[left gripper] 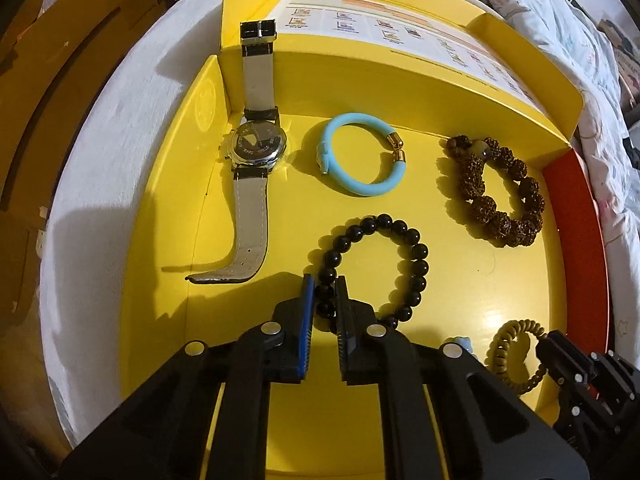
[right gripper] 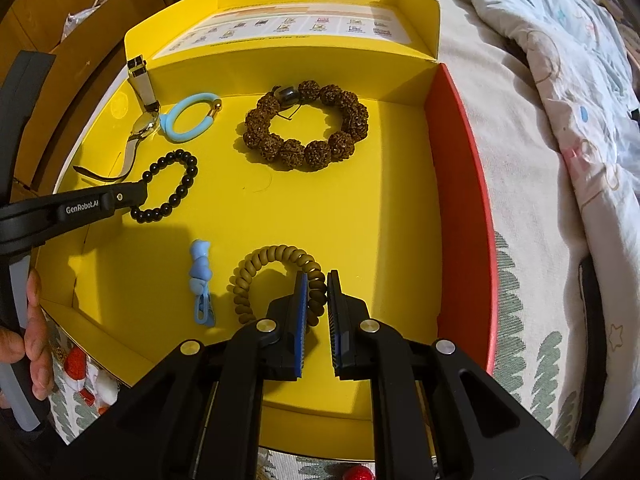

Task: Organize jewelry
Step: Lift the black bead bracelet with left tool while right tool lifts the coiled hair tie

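Observation:
In the left wrist view my left gripper (left gripper: 323, 286) is shut on the near-left beads of a black bead bracelet (left gripper: 416, 256) lying on the yellow box floor (left gripper: 440, 292). In the right wrist view my right gripper (right gripper: 318, 282) is shut on the right side of an olive coil hair tie (right gripper: 256, 270). A wristwatch (left gripper: 258, 146) lies face down at the left. A light blue bangle (left gripper: 360, 154) and a brown seed-bead bracelet (right gripper: 308, 120) lie further back. A blue hair clip (right gripper: 202, 280) lies left of the coil tie.
The box has a red right wall (right gripper: 456, 184) and an open yellow lid (right gripper: 288, 20) with printed pictures at the back. It rests on a bed with a patterned quilt (right gripper: 560, 80). A hand (right gripper: 34, 340) holds the left tool.

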Motion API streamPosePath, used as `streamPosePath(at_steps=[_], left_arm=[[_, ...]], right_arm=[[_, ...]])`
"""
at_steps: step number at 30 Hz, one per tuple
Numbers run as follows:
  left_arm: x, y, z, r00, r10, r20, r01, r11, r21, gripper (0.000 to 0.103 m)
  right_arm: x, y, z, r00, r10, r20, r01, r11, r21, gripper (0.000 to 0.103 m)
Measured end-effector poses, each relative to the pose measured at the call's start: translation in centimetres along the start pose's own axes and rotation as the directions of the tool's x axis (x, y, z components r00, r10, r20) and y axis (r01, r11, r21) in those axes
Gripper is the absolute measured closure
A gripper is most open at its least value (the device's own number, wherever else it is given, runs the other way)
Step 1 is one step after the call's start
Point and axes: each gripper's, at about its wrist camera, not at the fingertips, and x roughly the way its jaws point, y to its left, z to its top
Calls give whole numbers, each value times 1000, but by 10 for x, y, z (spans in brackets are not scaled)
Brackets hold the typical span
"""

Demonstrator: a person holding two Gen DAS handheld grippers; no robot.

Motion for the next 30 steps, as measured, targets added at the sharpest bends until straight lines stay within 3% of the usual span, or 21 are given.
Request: streamPosePath(at_steps=[6,16,19,22,30], left_arm=[[-10,11,1,1000,-31,0,31,999,-19,93],[-56,14,0,994,-75,84,77,997,-16,93],[-67,10,-3,991,-89,101,90,996,-5,93],[-69,6,-5,991,-89,104,89,996,6,93],[-63,0,-5,992,-82,93,81,997,8,93]], right_arm=[[-11,-9,2,1000,13,28,-14,1000,23,92],[-44,-22,5,994,51,92,-56,997,58,92],[-42,-25,4,995,57,79,-62,996,62,92],[-21,-22,0,1000,27,-3,-27,999,31,92],[-6,-21,1,1000,-7,-30,7,1000,21,85]])
